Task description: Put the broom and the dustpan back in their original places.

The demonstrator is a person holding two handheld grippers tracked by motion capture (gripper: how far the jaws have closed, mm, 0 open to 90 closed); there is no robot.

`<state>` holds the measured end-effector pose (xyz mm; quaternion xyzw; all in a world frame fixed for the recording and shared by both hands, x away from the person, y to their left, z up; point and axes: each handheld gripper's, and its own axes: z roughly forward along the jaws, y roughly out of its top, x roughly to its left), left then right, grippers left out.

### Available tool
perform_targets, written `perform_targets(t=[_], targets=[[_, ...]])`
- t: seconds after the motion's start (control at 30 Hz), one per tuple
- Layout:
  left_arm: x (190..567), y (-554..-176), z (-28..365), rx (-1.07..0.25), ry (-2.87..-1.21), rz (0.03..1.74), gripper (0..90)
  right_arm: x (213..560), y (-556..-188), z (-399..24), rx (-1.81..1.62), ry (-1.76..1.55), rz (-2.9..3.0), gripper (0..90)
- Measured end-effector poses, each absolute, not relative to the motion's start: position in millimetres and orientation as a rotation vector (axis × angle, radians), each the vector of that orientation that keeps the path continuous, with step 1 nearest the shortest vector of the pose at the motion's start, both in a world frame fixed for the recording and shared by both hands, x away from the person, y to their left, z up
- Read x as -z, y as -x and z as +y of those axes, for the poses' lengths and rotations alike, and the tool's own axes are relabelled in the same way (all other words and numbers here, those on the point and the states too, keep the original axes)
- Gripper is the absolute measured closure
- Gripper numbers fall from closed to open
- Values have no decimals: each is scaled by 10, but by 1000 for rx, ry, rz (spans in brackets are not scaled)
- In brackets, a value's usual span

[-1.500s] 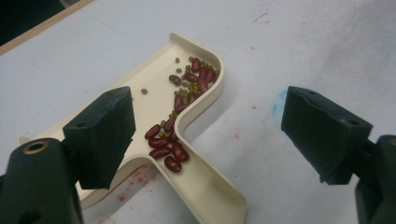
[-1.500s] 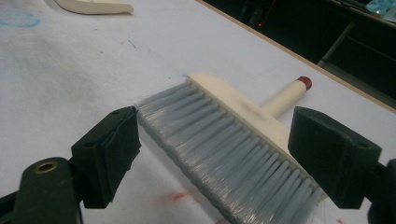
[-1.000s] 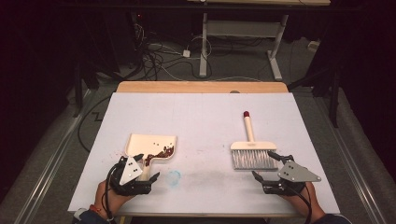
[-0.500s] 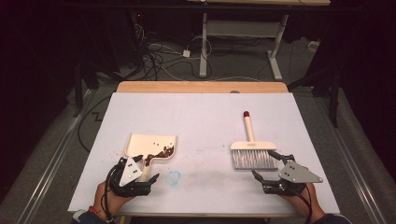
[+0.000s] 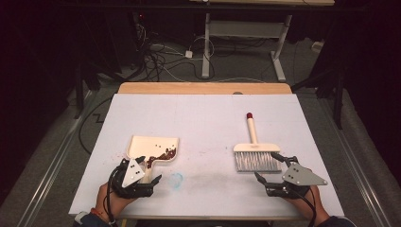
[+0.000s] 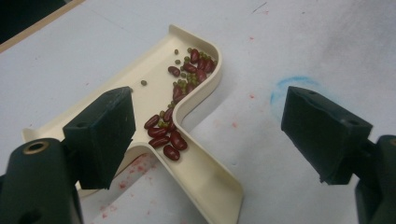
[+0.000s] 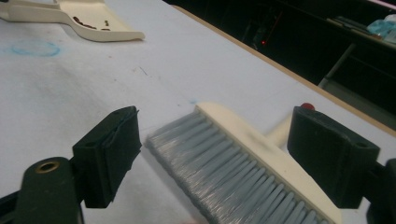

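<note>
Left tongs: lower left of the high view, jaws spread wide and pinching nothing. In the left gripper view the dustpan handle runs up between the two black jaws, with clear gaps on both sides.

Right tongs: lower right of the high view, jaws also spread. In the right gripper view the brush bristles sit between them, not gripped.

Dustpan: cream, flat on the table, left of centre, just above the left tongs. Its handle points down toward the person.

Beans: dark red ones with small green ones mixed in, bunched along the pan's curved wall and spilling a little way down into the handle channel.

Brush: right of centre, grey bristles toward the person, red-tipped handle pointing to the top of the frame. Well apart from the pan.

Table marks: a faint blue ring just right of the left tongs, plus reddish specks. I think they're stains, but it's too small to be sure.

Job: none given, so I'm guessing it's a sweep-up.

Risk 1: a few beans lie right where the left jaws would close, so a pinch there could squash them or flick them out.

Risk 2: tip the pan handle-down while lifting and the beans roll straight out the open channel.

Risk 3: grabbing the brush by its bristles gives a mushy hold, so it could twist or slip.
</note>
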<state>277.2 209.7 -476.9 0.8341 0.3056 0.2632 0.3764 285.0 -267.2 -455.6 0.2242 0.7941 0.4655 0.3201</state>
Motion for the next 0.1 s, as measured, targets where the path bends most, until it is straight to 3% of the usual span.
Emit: perform_targets(t=[0.1], targets=[[4770, -2807, 2091, -673, -2130, 795, 171, 4531, -2840, -2690, -1255, -602, 2097, 198]])
